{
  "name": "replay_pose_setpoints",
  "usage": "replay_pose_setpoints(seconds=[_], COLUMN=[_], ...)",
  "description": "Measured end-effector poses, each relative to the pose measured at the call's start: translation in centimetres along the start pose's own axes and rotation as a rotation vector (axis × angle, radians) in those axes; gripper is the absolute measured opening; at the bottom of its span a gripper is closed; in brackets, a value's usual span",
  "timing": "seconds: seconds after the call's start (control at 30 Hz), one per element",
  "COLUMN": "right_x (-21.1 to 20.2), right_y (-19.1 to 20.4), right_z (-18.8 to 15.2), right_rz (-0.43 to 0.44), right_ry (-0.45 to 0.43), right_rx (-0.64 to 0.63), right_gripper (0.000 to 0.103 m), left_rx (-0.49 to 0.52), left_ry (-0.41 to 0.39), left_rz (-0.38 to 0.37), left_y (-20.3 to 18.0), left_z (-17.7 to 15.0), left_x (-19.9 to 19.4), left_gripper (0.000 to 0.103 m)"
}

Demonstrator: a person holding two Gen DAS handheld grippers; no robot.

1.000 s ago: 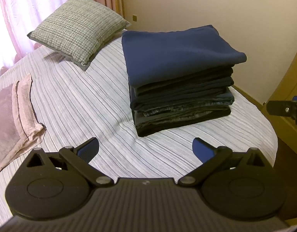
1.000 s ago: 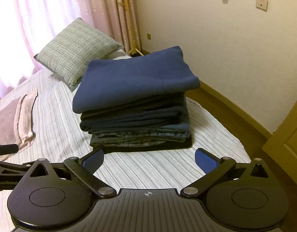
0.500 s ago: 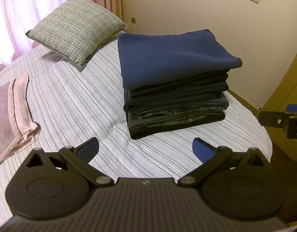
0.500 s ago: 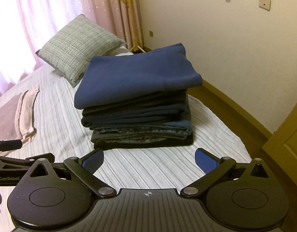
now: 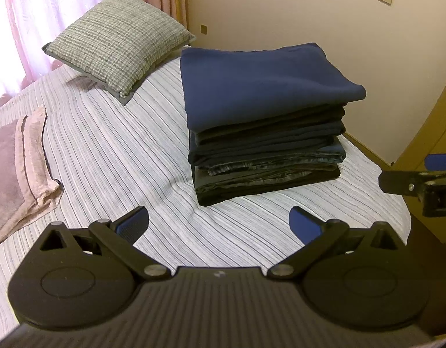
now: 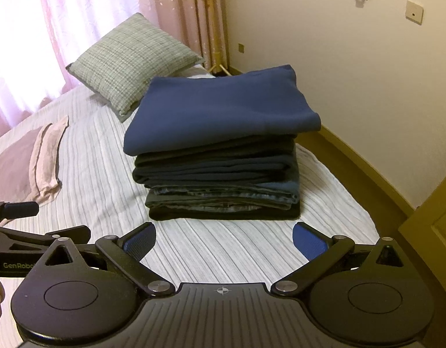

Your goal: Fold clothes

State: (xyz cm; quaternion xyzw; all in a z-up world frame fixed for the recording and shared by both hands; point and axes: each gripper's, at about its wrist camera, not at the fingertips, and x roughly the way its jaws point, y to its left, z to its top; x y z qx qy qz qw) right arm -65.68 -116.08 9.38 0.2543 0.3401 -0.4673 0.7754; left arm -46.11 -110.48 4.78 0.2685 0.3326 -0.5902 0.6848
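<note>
A stack of folded dark clothes (image 5: 266,156) (image 6: 220,179) stands on the striped bed, topped by a folded navy garment (image 5: 260,87) (image 6: 223,110). My left gripper (image 5: 218,221) hovers open over the bedsheet in front of the stack, holding nothing. My right gripper (image 6: 224,240) is open too, short of the stack's near edge and empty. Part of the right gripper shows at the right edge of the left wrist view, and the left gripper's body at the left edge of the right wrist view.
The striped bedsheet (image 5: 107,159) (image 6: 101,179) carries a grey checked cushion (image 5: 118,40) (image 6: 133,61) at the back and a pink pillow (image 5: 17,156) (image 6: 25,162) on the left. Beige wall (image 6: 353,66), wooden floor and a wooden door (image 6: 437,232) lie right. Pink curtains hang behind.
Both grippers have drawn back slightly from the stack and risen a little; the stack appears lower in both views. Both stay open and empty.
</note>
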Motion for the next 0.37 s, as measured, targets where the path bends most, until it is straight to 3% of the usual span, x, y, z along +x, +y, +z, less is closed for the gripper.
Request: replay_pose_setpoints(seconds=[0.37], right_x=[-1.2], right_y=[0.4], right_z=[-0.4], right_rz=[-0.022], right_ry=[-0.008], right_rx=[-0.005], right_gripper=[0.103], left_rx=[0.032], left_ry=[-0.05], left_rz=[-0.012], left_y=[-0.7], left_z=[-0.5], left_x=[-1.0], left_gripper=[0.102])
